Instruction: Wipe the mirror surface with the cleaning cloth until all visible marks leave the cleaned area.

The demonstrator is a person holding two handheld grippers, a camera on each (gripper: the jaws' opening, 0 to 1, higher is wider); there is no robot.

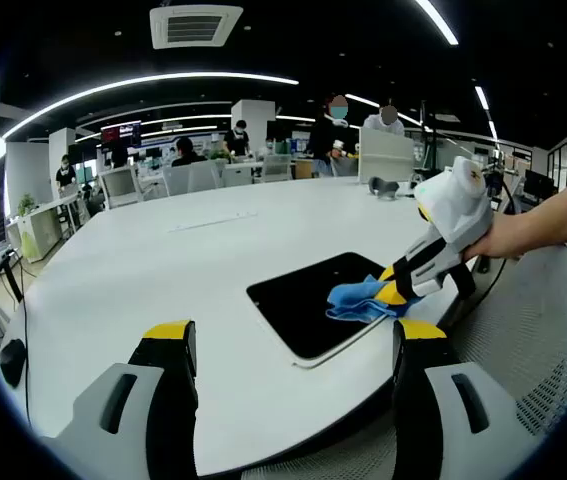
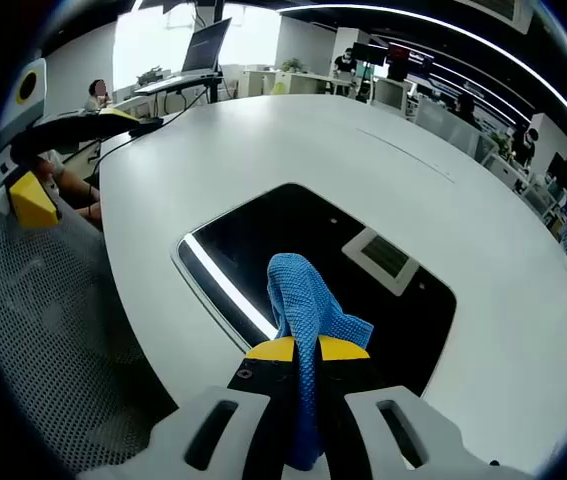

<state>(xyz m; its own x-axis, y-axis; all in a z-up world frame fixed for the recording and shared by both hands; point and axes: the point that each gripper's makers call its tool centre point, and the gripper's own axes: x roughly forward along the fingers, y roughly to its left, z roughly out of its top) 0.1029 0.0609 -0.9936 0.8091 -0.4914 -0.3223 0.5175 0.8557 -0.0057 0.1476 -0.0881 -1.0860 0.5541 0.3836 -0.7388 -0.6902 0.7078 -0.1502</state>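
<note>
Right tongs (image 2: pixel 306 349) are clamped on the blue cleaning cloth (image 2: pixel 308 305), yellow tips pinched together with the fabric squeezed between them and bunching up above the jaws in the right gripper view. That cloth hangs over the near part of the mirror (image 2: pixel 383 320), a dark rounded rectangle lying flat on the white counter (image 2: pixel 293 140). A bright strip of ceiling light and a square ceiling vent reflect in the glass.

Over to the left gripper view: the left tongs (image 1: pixel 295 329) stand wide apart, yellow-tipped jaws either side of the picture, nothing between them, hovering above the counter's (image 1: pixel 163 260) near edge. Beyond them lies the mirror (image 1: pixel 303 305), black from this angle, and at its right-hand end the right tongs (image 1: pixel 395 292) come in from the right with the cloth (image 1: pixel 358 300) pressed down on the glass. A hand (image 1: pixel 508 238) holds the white body of that tool.

Marks on the mirror? Can't make any out from here, the surface is too dark and reflective.

A grey mesh chair back (image 2: pixel 53 330) sits beside the counter's edge. In the same view the left tongs (image 2: pixel 33 195) poke in at the far left, well away from the mirror. Behind it all, an open office with desks, monitors and several people (image 1: pixel 328 135) standing about.
</note>
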